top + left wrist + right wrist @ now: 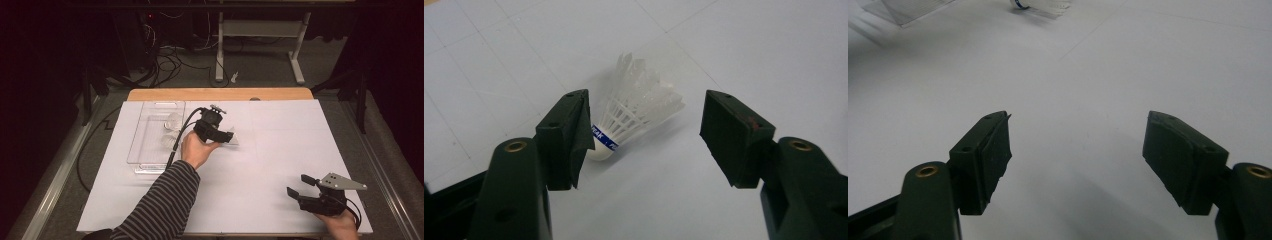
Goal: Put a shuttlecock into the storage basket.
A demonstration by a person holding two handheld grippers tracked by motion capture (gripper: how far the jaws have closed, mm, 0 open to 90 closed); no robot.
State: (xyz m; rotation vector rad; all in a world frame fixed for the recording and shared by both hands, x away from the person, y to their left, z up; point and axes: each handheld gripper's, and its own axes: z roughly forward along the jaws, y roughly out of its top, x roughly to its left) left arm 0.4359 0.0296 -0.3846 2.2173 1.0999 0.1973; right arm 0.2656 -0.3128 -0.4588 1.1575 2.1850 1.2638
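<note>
I've got the L gripper (644,125) down near the table centre, jaws spread wide w/ the shuttlecock (634,112) lying on its side between them, nearer the L-hand pad (574,135). Cork end sits just beside that pad; can't tell if it actually touches. The other pad is well apart from the feathers, so nothing's pinched. Cork has a blue band w/ white lettering, and the feathers fan out toward 1 o'clock in the L gripper view. In the high view the L gripper (227,136) is at about 11 o'clock from table centre, my L hand (196,149) wrapped round its body, striped sleeve (165,202) running back to 6 o'clock, cable looping off toward 9. Shuttlecock (234,141) is a faint white smudge at the jaw tips there, on the white sheet (280,165). Just beside the gripper, at its 9 o'clock, is the clear tray (150,165) w/ a couple of pale shapes inside, too blurry to name. R gripper (300,186) is parked at the 5 o'clock corner of the table, well apart from the shuttlecock, jaws spread and holding nothing, grey plate on top. In the R gripper view (1075,150) the pads stand wide over bare sheet, w/ the shuttlecock (1040,4) far off at 12 o'clock and the tray (903,10) corner at 11.
</note>
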